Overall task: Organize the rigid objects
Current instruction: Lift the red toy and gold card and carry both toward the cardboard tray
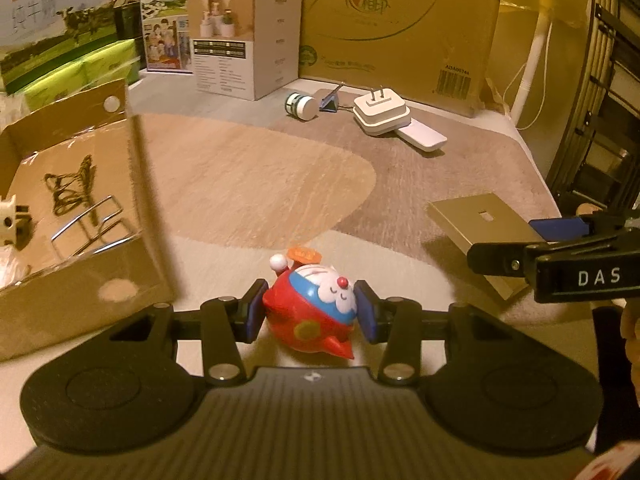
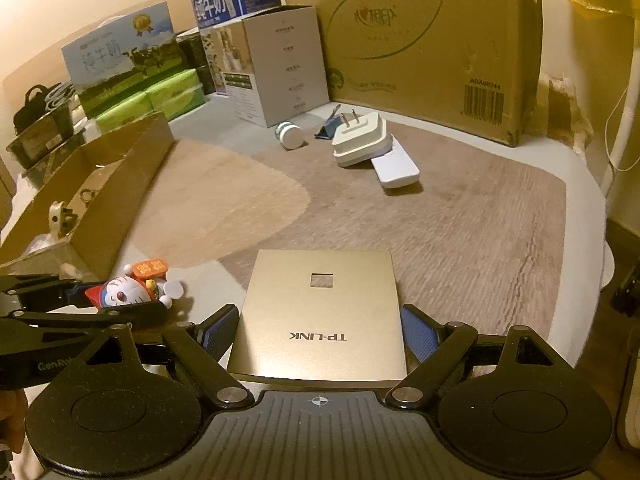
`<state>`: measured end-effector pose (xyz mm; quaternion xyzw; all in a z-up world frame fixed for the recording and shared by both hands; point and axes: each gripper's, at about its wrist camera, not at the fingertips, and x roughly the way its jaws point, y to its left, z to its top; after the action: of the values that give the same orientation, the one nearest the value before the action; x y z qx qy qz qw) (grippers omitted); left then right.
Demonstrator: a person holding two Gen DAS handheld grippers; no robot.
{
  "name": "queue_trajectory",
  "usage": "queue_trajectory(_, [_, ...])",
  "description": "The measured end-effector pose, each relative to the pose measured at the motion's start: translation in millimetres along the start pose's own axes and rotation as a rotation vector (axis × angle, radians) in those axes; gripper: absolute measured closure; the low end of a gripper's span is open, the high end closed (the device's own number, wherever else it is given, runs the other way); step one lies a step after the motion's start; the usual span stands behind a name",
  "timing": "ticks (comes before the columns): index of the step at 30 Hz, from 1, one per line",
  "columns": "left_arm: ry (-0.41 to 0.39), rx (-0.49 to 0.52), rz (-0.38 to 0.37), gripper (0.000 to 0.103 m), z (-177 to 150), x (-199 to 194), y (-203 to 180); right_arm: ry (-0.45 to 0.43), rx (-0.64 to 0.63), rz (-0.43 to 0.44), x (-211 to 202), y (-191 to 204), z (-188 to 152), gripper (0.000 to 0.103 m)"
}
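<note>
My left gripper (image 1: 310, 312) is shut on a red and blue Doraemon toy (image 1: 316, 312), held low over the rug beside the open cardboard box (image 1: 132, 208); it also shows in the right wrist view (image 2: 128, 290). My right gripper (image 2: 320, 330) is shut on a gold TP-LINK box (image 2: 320, 316), blue pads on both its sides; the box shows in the left wrist view (image 1: 480, 220) at the right. The cardboard box (image 2: 120, 172) holds a small cow figure (image 1: 10, 220), a wire rack (image 1: 94, 224) and a dark cord.
Far on the rug lie a white plug adapter (image 1: 382, 110) on a white remote (image 1: 424, 138), a white jar (image 1: 300, 106) and a blue clip (image 1: 330, 102). Milk cartons, a white product box (image 1: 248, 36) and a large brown carton (image 1: 400, 24) line the back. A fan pole (image 1: 532, 64) stands right.
</note>
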<state>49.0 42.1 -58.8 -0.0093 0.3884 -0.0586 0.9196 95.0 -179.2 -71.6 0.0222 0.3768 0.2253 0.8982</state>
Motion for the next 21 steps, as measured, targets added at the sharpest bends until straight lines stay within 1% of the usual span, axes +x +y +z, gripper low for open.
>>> queue_trajectory(12, [-0.018, -0.040, 0.019, 0.061, -15.7, -37.2, 14.3, -0.024, -0.023, 0.022, -23.1, 21.4, -4.1, 0.017])
queue_trajectory(21, [-0.052, -0.071, 0.029, 0.061, -14.2, -60.7, 22.5, -0.043, -0.052, 0.043, -34.1, 37.1, -1.6, 0.017])
